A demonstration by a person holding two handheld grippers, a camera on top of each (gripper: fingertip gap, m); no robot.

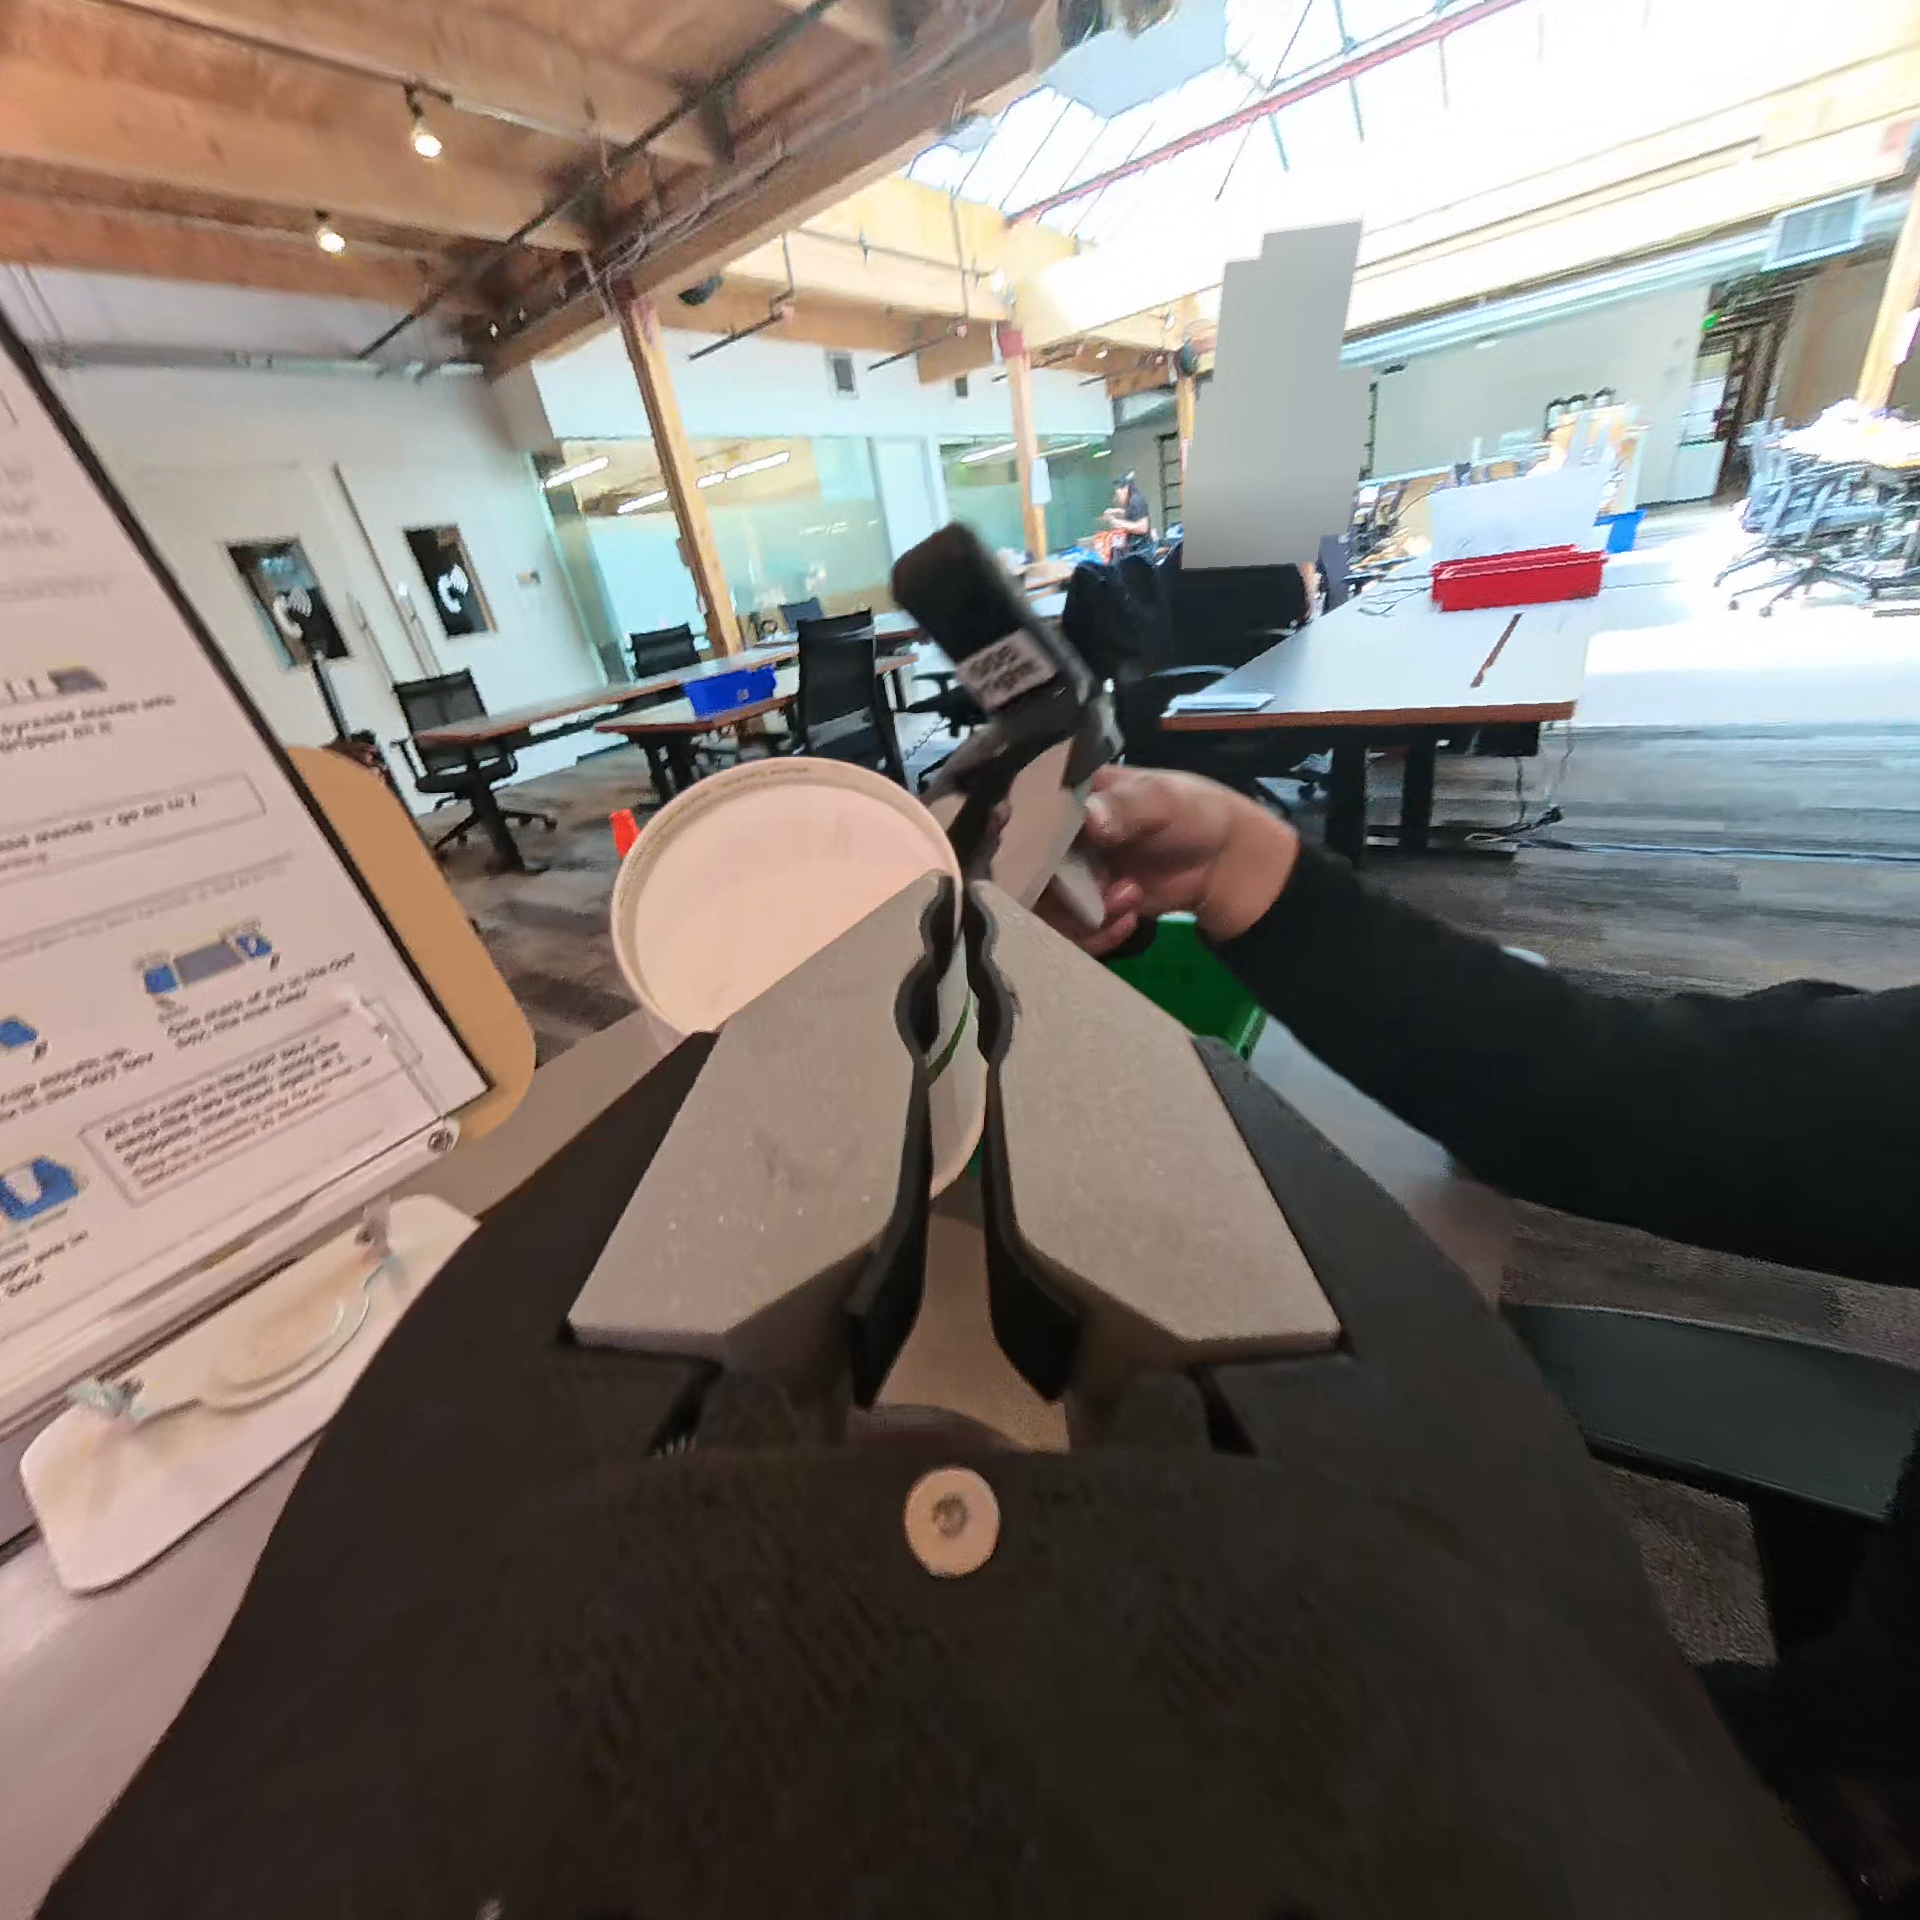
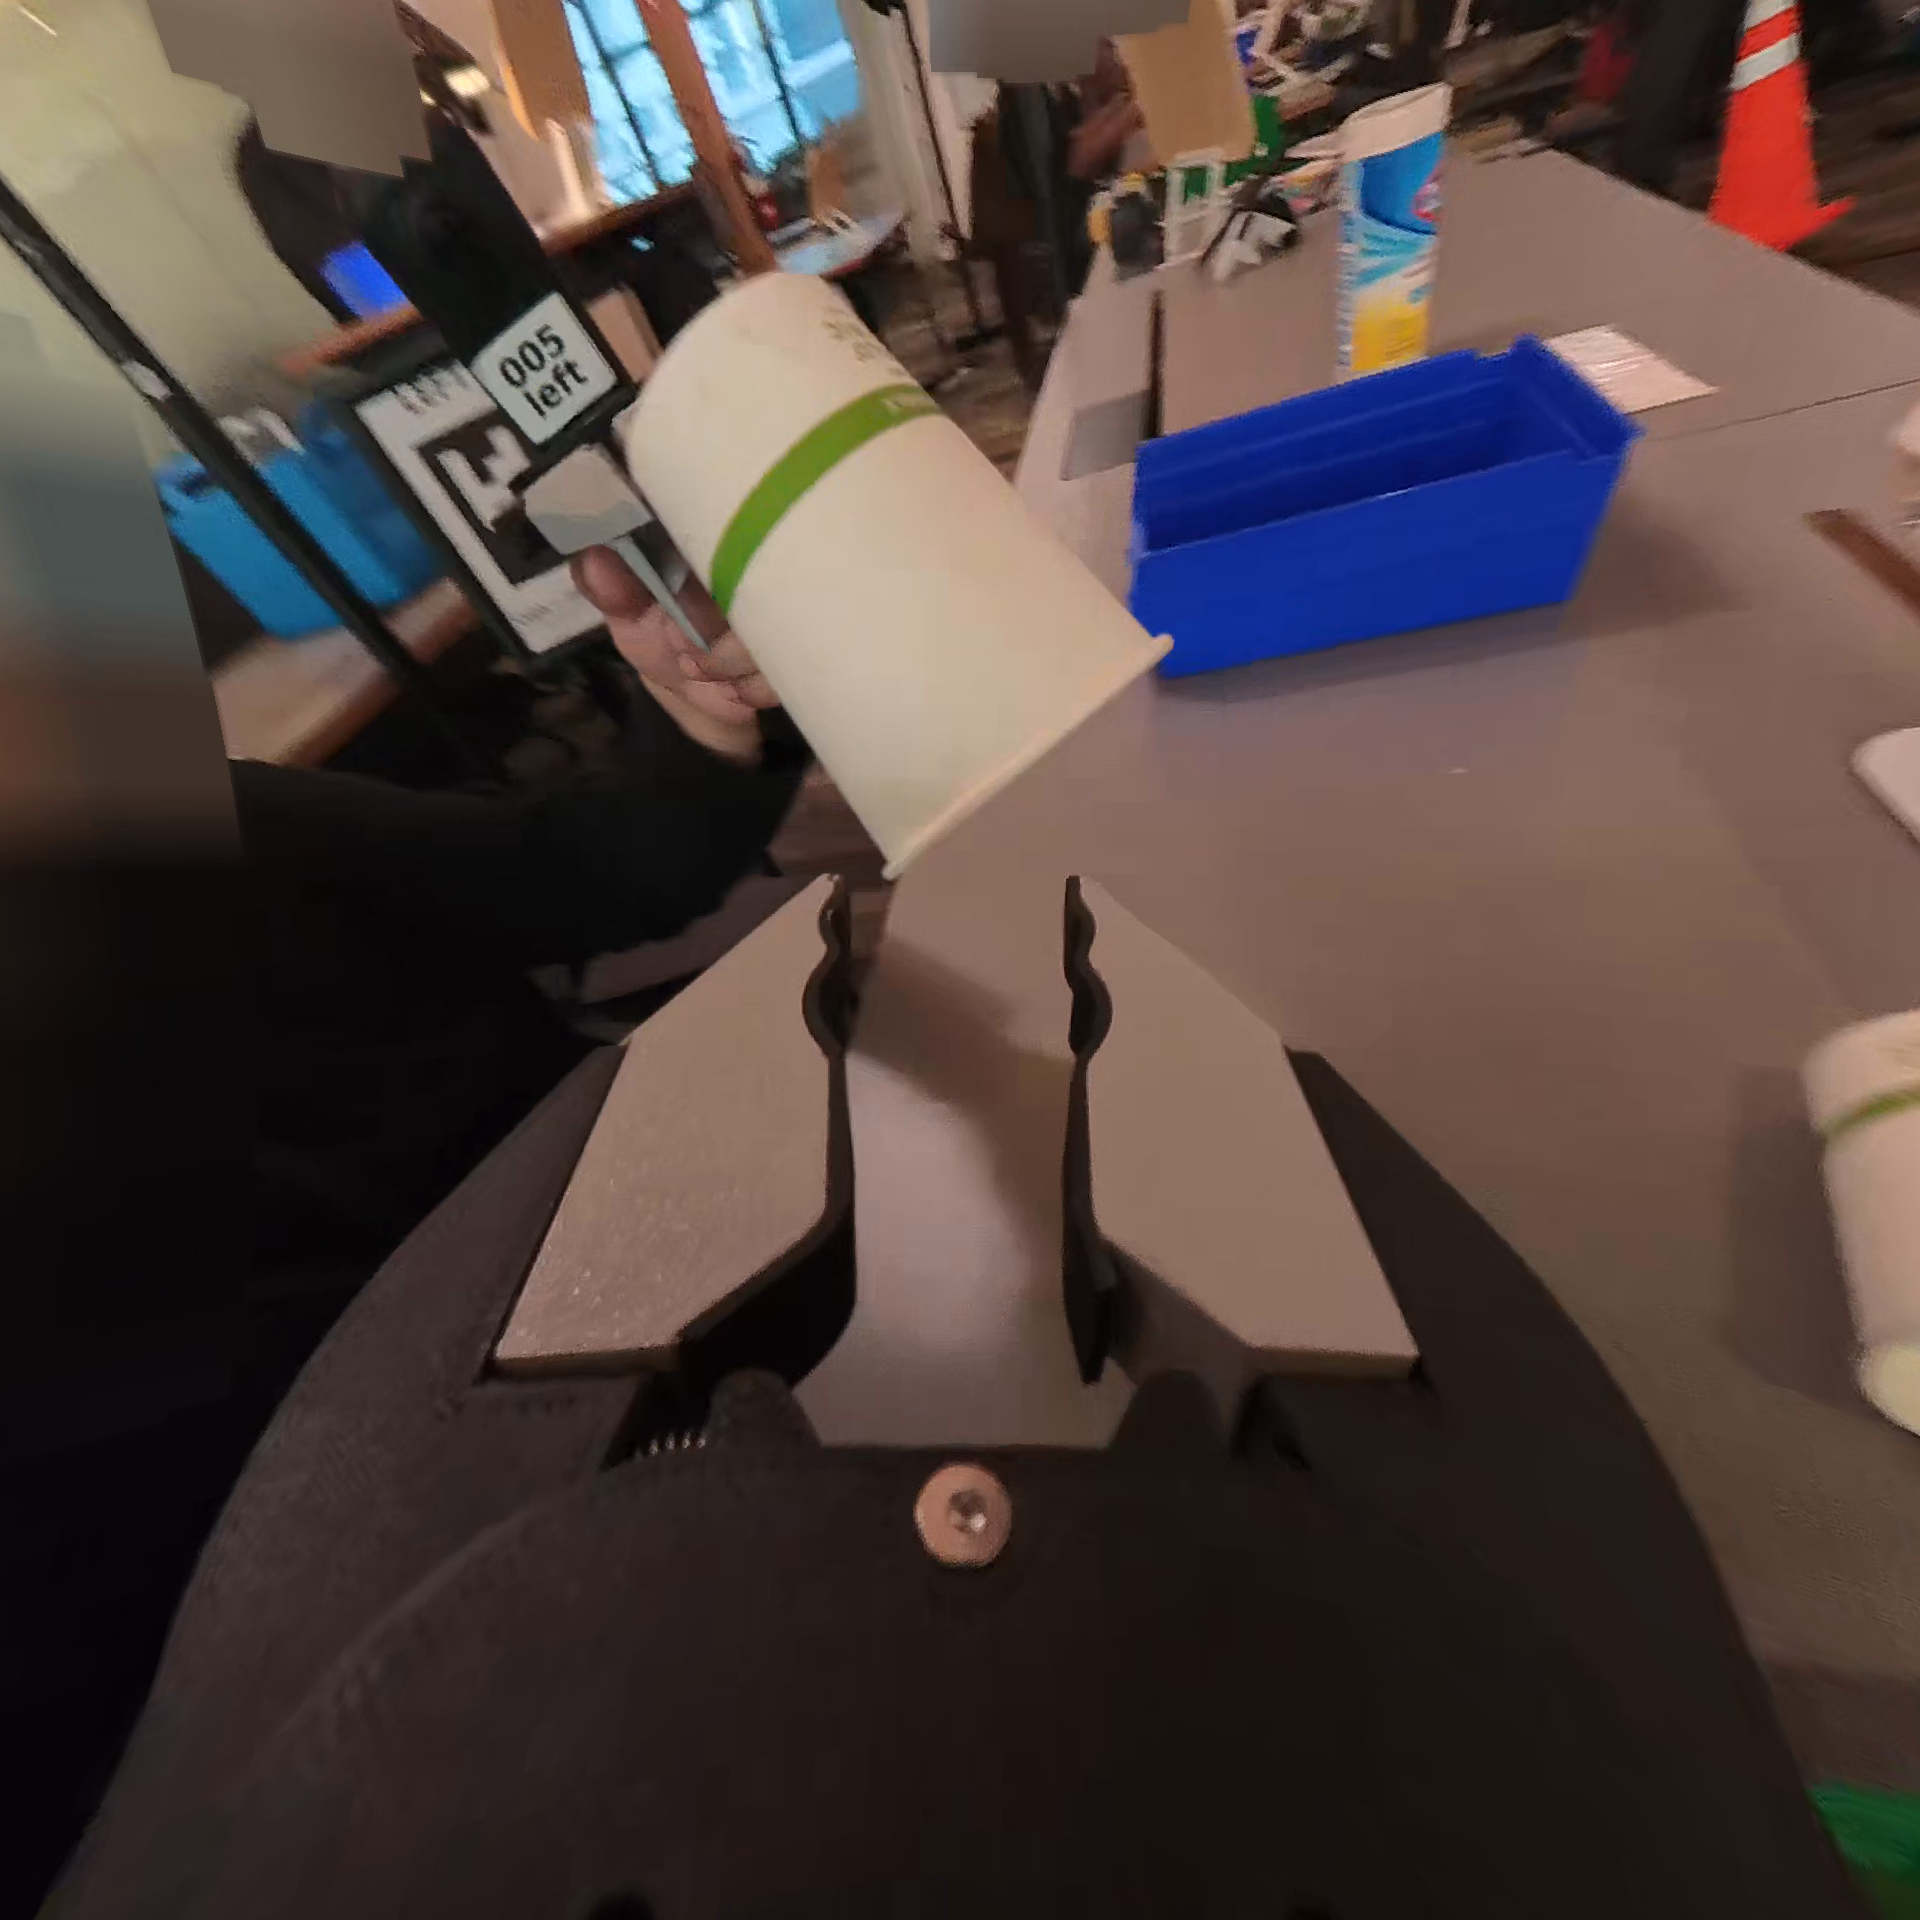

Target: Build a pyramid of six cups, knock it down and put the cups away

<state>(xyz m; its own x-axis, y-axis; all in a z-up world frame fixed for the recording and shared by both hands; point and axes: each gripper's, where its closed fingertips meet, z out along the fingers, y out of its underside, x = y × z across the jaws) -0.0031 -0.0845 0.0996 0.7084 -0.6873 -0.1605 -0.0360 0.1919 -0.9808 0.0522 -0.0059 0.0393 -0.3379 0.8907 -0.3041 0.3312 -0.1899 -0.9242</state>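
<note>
Open office all around me, wood beams overhead and rows of desks running back toward the glass walls. Closer in is the grey tabletop (image 2: 1455, 883) I'm working over. A blue bin (image 2: 1382, 509) sits on it toward the far side, and behind that stands a wipes tub (image 2: 1390, 234). An orange cone (image 2: 1771, 125) is past the far corner. On my left there's a sign (image 1: 156, 883) in a clear stand, printed with text and little diagrams.

My left tool (image 1: 961, 935) is pinching a white cup (image 2: 883, 582) with a green band. Its tips are pressed onto the cup's wall near the rim. The cup is up in the air and tilted, with the base pointing up and away from my right side and the mouth angled down toward the tabletop. From the left camera I'm looking straight into the open mouth.

My right tool (image 2: 956, 914) is spread apart with nothing in it. It sits just below the cup's rim without touching it.

One more cup (image 2: 1870, 1216) shows at the right edge of the right view, blurry and cut off, so I can't tell how it's lying.
</note>
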